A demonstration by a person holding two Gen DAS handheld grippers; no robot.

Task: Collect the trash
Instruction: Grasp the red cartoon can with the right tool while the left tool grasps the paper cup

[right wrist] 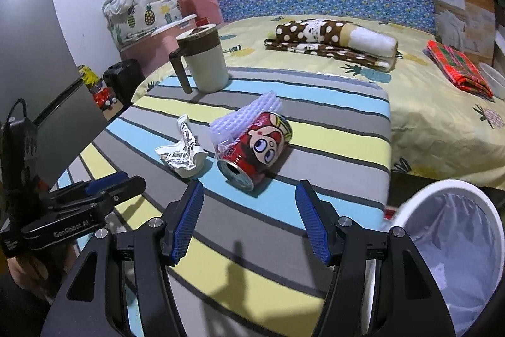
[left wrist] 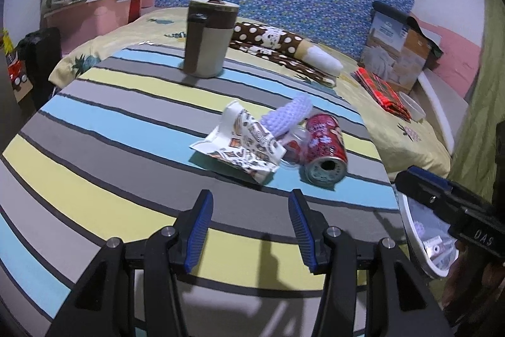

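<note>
A red cartoon-printed can (left wrist: 322, 147) (right wrist: 252, 147) lies on its side on the striped table (left wrist: 104, 128) (right wrist: 331, 131), its open end toward me. Behind it rests a white foam net (left wrist: 290, 112) (right wrist: 246, 116). To its left lies a crumpled printed paper wrapper (left wrist: 243, 144) (right wrist: 183, 152). My left gripper (left wrist: 249, 204) is open, short of the wrapper and can, with nothing between its blue pads. My right gripper (right wrist: 249, 191) is also open and empty, just in front of the can. A white bin with a clear liner (right wrist: 454, 242) (left wrist: 426, 239) stands off the table's right edge.
A lidded beige and brown mug (left wrist: 208, 37) (right wrist: 202, 59) stands at the table's far side. Beyond is a bed with a polka-dot blanket roll (right wrist: 331, 40), a red plaid cloth (right wrist: 457, 68) and a box (right wrist: 464, 15). A grey cabinet (right wrist: 34, 59) stands left.
</note>
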